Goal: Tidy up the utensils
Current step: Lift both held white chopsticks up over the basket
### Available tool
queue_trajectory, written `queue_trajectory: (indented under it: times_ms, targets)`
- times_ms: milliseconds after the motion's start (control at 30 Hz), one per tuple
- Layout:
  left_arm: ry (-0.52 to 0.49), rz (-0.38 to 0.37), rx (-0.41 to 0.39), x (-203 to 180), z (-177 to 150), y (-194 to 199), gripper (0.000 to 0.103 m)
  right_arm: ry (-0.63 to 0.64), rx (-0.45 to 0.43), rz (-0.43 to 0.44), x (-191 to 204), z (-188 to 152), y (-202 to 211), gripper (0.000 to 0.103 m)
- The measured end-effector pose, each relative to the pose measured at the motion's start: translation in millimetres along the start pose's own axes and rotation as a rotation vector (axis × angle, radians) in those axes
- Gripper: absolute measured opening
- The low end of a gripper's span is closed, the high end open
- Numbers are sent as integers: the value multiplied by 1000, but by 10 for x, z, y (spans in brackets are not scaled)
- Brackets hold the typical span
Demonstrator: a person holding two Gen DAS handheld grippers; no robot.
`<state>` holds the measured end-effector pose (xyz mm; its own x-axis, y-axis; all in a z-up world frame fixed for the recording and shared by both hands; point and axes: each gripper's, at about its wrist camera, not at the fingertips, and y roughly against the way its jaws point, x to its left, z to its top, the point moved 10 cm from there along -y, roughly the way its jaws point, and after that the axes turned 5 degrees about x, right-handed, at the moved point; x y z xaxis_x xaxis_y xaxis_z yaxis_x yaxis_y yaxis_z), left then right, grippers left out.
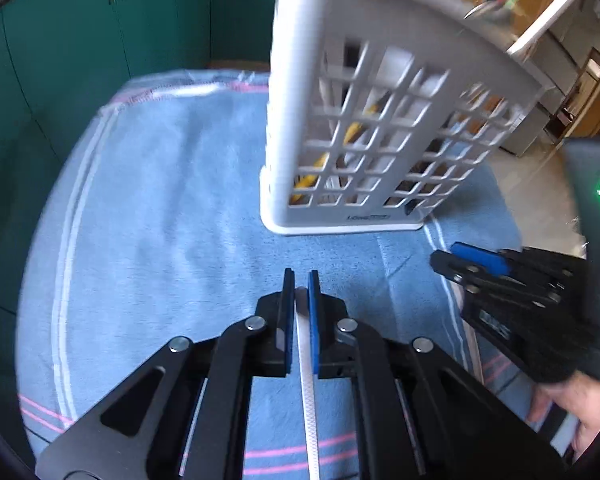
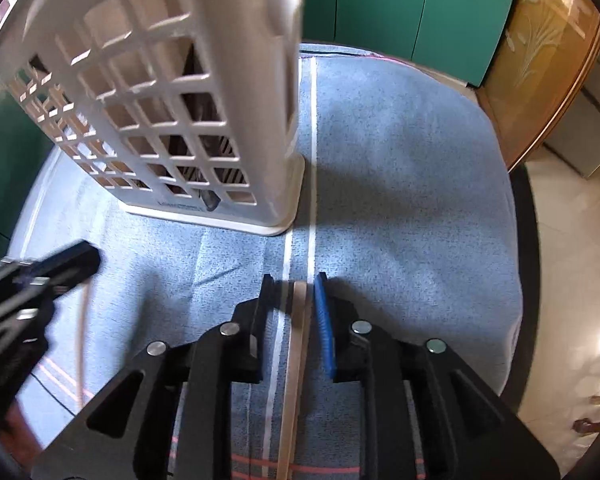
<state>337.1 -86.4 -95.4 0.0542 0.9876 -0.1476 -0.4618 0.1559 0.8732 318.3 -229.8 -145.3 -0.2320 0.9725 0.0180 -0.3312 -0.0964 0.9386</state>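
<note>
- Left wrist view: the left gripper [image 1: 301,280] is clamped on a white utensil [image 1: 306,364], short of the white caddy [image 1: 296,120] on the blue towel [image 1: 160,200].
- Right gripper [image 2: 293,284] pinches a tan stick [image 2: 296,344].
- Likely step: carrying both over; next, lift above the rim and drop in.
- Utensil ends are cut off; the caddy's contents are blurred.

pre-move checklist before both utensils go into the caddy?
1. Left gripper clamped on white utensil: ok.
2. Right gripper gripping wooden utensil: cannot tell; a gap shows beside the blue pad.
3. White slotted caddy upright on the blue towel: ok.
4. Free room inside caddy: cannot tell; a yellow item already shows through the grid and the top opening is out of view.
5. Grippers apart: ok.
</note>
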Motion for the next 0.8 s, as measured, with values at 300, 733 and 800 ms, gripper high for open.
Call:
queue_trajectory:
  times_ms: [300,733,800]
  targets:
    - [-76,-60,-237,93,27,1287,6,-54,-160,82,301,-182,846,6]
    - [-147,-110,-550,7,-159,2954,6,-60,-613,170,691,-763,3098,6]
    - [-153,-84,-583,-23,-132,3050,6,-50,-645,163,771,-799,3300,6]
